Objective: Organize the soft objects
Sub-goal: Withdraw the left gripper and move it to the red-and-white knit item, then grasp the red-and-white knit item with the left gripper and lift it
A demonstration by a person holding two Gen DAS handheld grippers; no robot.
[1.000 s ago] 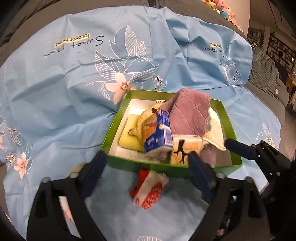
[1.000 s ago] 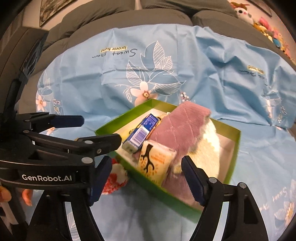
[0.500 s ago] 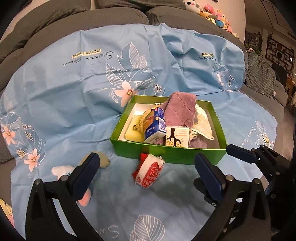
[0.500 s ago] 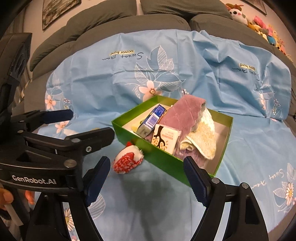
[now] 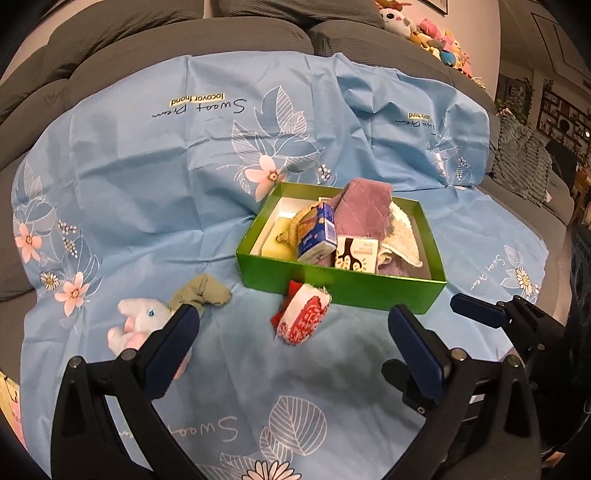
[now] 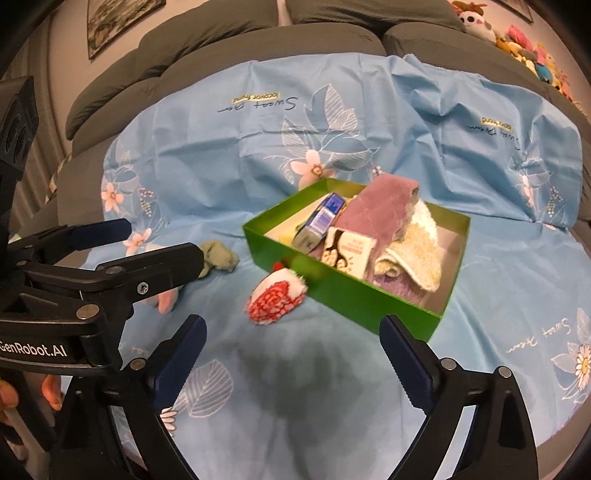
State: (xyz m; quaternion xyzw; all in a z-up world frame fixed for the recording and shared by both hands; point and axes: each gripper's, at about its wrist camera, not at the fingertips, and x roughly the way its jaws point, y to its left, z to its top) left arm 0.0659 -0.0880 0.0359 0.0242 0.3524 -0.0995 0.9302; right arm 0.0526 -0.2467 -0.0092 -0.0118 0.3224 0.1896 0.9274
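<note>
A green box (image 5: 343, 288) (image 6: 347, 291) sits on the blue sheet and holds a purple cloth (image 5: 364, 210) (image 6: 380, 206), a cream towel (image 5: 402, 236) (image 6: 417, 240), a blue carton (image 5: 317, 232), a white packet (image 5: 356, 253) and a yellow sponge (image 5: 277, 247). A red and white cloth (image 5: 303, 317) (image 6: 277, 301) lies against the box's near wall. A white plush toy (image 5: 138, 321) and an olive sock (image 5: 203, 293) (image 6: 219, 254) lie to the left. My left gripper (image 5: 291, 339) and right gripper (image 6: 291, 354) are open and empty, held back from the box.
The blue flowered sheet (image 5: 147, 166) covers a grey sofa (image 5: 184, 40). Several plush toys (image 5: 439, 33) sit on the sofa back at the far right. The left gripper (image 6: 147, 254) shows at the left of the right wrist view.
Both grippers have pulled back and up from the box, so more of the sheet shows. The plush toy and olive sock have come into view. Both stay open.
</note>
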